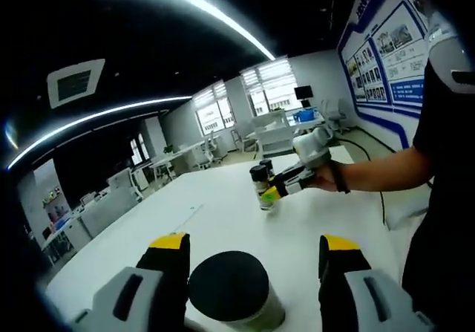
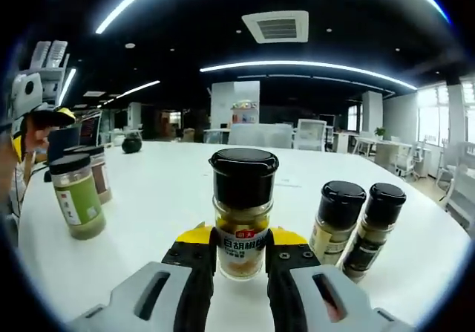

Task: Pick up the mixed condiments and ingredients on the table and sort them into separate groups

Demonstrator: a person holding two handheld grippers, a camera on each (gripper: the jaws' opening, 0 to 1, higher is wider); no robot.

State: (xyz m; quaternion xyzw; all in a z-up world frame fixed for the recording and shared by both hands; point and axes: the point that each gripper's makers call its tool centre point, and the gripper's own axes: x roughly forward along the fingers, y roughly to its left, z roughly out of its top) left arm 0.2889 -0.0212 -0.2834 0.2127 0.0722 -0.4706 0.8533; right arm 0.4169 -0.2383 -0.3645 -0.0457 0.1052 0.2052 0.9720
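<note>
Right gripper [image 2: 241,256] is clamped on a black-capped spice jar [image 2: 243,212], upright on the white table [image 2: 163,198], just left of two dark-capped shakers [image 2: 361,228]. Two green-powder jars [image 2: 78,191] stand well apart to the left. Placing it well likely means keeping it vertical and setting it beside matching jars without knocking them. Left gripper [image 1: 254,272] stands open around a black-lidded jar [image 1: 234,291], not yet pinching.
</note>
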